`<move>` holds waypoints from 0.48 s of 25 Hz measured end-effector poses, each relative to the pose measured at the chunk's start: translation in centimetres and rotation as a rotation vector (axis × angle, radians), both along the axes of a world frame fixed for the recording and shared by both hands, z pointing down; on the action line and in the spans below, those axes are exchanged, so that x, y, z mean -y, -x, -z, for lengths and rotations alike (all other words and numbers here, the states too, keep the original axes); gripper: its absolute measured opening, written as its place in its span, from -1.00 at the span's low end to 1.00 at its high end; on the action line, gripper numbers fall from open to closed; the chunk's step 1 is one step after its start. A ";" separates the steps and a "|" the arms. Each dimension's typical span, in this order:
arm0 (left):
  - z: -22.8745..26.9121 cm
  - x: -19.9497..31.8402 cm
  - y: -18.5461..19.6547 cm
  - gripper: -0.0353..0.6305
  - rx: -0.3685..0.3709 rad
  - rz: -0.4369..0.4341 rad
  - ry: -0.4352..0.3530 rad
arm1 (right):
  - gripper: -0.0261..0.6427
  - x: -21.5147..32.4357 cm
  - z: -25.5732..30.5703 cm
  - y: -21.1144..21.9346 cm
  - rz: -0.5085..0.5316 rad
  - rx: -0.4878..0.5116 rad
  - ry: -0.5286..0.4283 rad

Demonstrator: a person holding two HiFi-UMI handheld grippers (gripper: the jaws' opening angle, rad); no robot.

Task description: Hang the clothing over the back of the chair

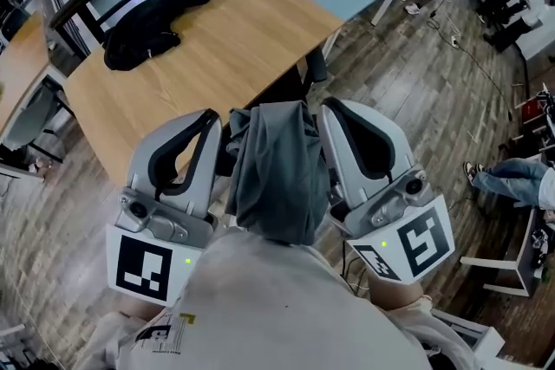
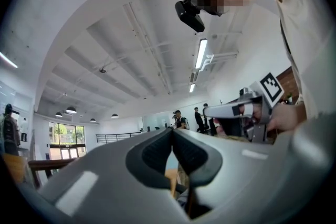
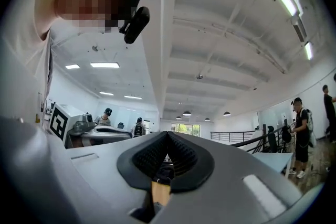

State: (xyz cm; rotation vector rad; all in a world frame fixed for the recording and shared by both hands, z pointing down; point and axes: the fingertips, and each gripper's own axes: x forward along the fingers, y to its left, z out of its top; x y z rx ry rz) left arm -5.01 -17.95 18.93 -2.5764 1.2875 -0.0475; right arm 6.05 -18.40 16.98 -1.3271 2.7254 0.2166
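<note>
- A black garment [image 1: 149, 23] is lying at the far left of the wooden table [image 1: 247, 39], well apart from both grippers.
- The left gripper [image 1: 215, 114] is pointing away from the person with its jaws pressing together at the tips. No cloth is showing between them.
- The grey garment [image 1: 277, 173] is hanging between the two grippers, equally near each. Its long axis is running from their tips back toward the person. It is looking soft, folded and wrinkled.
- The right gripper [image 1: 325, 107] is clenching shut too. Whether it is pinching the garment's edge, I cannot tell.
</note>
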 end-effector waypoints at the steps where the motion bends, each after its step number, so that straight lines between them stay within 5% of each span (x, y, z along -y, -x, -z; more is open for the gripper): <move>1: -0.3 0.0 0.0 -0.89 0.000 0.004 0.006 | -0.92 -0.1 -0.3 0.2 -0.002 -0.011 0.001; 12: -3.1 -0.3 0.7 -0.89 -0.005 0.050 0.061 | -0.92 -0.1 -2.6 0.4 0.014 0.054 0.098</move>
